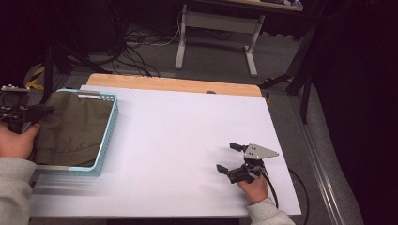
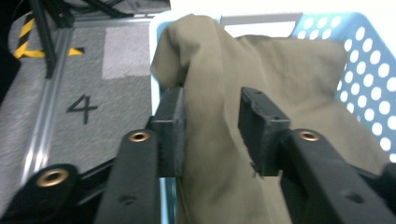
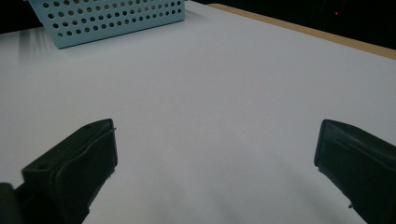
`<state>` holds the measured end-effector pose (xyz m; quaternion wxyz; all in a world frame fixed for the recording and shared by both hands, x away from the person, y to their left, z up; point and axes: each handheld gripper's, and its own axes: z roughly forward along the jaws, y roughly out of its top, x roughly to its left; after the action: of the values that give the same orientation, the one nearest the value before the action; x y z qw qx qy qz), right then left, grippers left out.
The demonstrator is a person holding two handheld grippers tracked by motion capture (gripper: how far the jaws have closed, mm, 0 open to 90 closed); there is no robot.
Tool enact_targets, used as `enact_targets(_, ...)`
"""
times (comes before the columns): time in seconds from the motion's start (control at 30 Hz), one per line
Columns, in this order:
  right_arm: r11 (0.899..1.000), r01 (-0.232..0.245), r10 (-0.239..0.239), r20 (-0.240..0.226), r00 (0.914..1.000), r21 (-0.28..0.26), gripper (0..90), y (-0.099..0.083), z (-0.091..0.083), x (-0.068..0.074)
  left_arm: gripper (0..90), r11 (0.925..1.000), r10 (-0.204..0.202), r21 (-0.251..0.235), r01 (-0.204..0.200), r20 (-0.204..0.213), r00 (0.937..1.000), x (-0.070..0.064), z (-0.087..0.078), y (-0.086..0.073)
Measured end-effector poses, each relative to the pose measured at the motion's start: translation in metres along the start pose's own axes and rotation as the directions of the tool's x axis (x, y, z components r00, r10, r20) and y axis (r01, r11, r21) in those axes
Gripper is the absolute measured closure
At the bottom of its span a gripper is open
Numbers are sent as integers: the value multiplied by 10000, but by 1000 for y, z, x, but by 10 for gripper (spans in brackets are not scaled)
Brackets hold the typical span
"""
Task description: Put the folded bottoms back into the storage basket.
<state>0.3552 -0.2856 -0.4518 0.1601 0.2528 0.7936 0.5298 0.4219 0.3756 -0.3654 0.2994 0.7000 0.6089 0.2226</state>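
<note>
the left gripper (image 2: 212, 126) straddles a raised fold of olive cloth (image 2: 280, 84) in the blue basket (image 2: 364, 60), jaws parted narrowly. the right gripper (image 3: 215, 154) rests wide open on the white surface (image 3: 210, 84).

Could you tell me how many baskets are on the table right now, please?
1. The light blue perforated basket sits at the table's left edge, holding an olive cloth that the left gripper reaches into.

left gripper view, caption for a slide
Left tongs open around a fold of olive cloth in the blue basket
</note>
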Motion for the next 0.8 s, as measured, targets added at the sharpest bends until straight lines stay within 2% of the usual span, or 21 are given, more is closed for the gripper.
enact_targets(0.03, 10000, 4, -4, -18, 10000, -12, 0, 0, 0, 0, 709, 9997, 105, 241, -102, -147, 9998, -2, -2, -2)
enact_targets(0.07, 10000, 4, -5, -14, 10000, -9, 0, 0, 0, 0, 736, 9997, 105, 241, -102, -147, 9998, -2, -2, -2)
enact_targets(0.1, 10000, -2, 1, -19, 10000, -12, 0, 0, 0, 0, 758, 9987, 65, 515, -53, -224, 9997, -2, 1, -3)
enact_targets(0.2, 10000, -1, 1, 1, 10000, 3, 0, 0, 0, 0, 822, 9973, -55, 737, 69, -192, 9998, -1, 6, -3)
enact_targets(0.27, 10000, 2, -2, 19, 10000, 12, 0, 0, 0, 0, 829, 9954, -157, 943, 170, -144, 9998, -1, 15, -3)
enact_targets(0.33, 10000, -13, 13, -2, 10000, 4, 0, 0, 0, 0, 838, 9905, -17, 1374, 43, -189, 9998, -3, 29, -4)
enact_targets(0.37, 10000, -13, 13, -2, 10000, 4, 0, 0, 0, 0, 840, 9905, -17, 1374, 43, -189, 9998, -3, 29, -4)
enact_targets(0.4, 10000, -29, 29, -10, 10000, 9, 0, 0, 0, 0, 841, 9866, -15, 1628, 47, -197, 9998, -6, 39, -6)
enact_targets(0.43, 10000, -29, 29, -10, 10000, 9, 0, 0, 0, 0, 841, 9866, -15, 1628, 47, -197, 9998, -6, 39, -6)
enact_targets(0.47, 10000, -1, 1, -13, 10000, 2, 0, 0, 0, 0, 841, 9831, -56, 1831, 87, -175, 9998, -6, 46, -8)
enact_targets(0.6, 10000, 11, -11, -23, 10000, 10, 0, 0, 0, 0, 841, 9812, 75, 1932, -26, -246, 9997, -6, 50, -9)
enact_targets(0.8, 10000, 22, -22, -7, 10000, 19, 0, 0, 0, 0, 820, 9892, -73, 1461, 100, -192, 9998, -6, 43, -8)
